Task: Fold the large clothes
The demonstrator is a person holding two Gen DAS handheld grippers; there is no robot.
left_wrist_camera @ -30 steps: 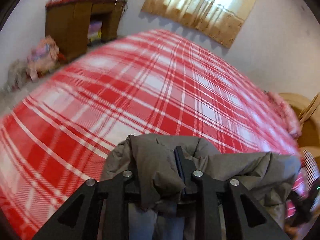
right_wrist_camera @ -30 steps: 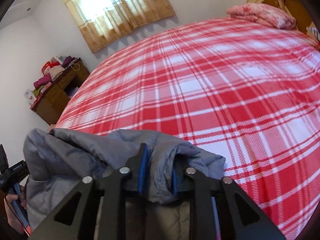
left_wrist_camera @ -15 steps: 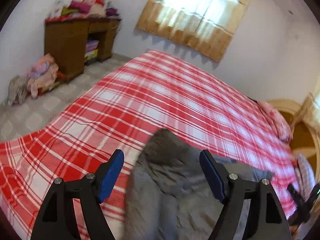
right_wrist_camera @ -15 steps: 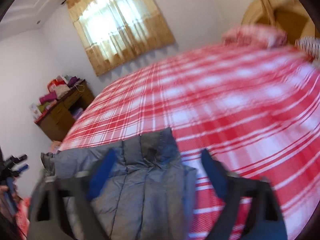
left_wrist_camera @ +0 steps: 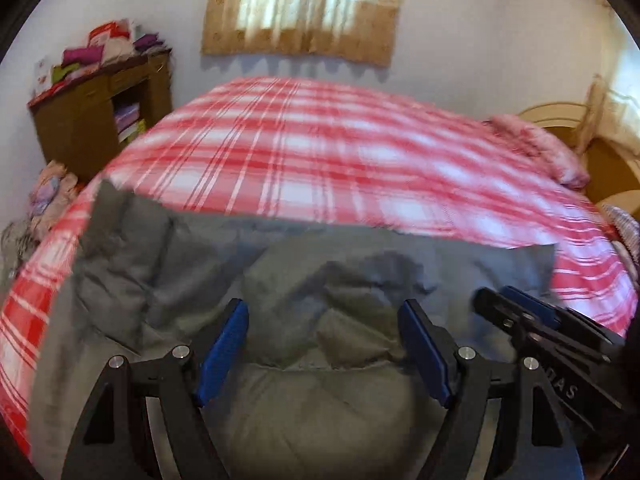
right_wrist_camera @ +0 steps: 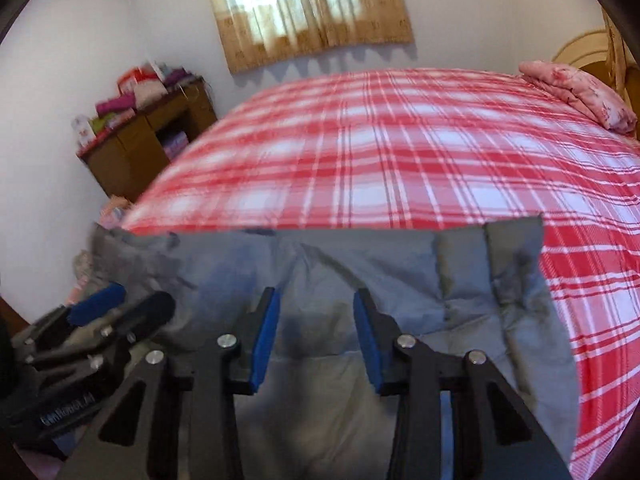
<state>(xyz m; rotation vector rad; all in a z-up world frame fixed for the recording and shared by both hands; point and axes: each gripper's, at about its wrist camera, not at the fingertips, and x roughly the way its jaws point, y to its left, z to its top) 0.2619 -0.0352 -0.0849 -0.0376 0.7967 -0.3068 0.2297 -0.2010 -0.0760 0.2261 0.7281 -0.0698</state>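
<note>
A large grey padded jacket (left_wrist_camera: 312, 264) lies spread on the near part of the red plaid bed (left_wrist_camera: 320, 152); it also shows in the right wrist view (right_wrist_camera: 360, 272). My left gripper (left_wrist_camera: 326, 312) is open and empty just above the jacket. My right gripper (right_wrist_camera: 316, 300) is open and empty above it too. The right gripper shows at the right in the left wrist view (left_wrist_camera: 516, 308), and the left gripper shows at the lower left in the right wrist view (right_wrist_camera: 120, 304).
A brown wooden cabinet (left_wrist_camera: 100, 116) with stacked clothes stands at the left wall. A pink folded blanket (right_wrist_camera: 576, 92) lies at the bed's far right by a wooden headboard (left_wrist_camera: 600, 148). A clothes pile (left_wrist_camera: 52, 196) lies on the floor. A curtained window (left_wrist_camera: 304, 8) is behind.
Both grippers were shut on the jacket a second ago; they opened and let it drop onto the bed. Both have since drawn back and the jacket lies spread out.
</note>
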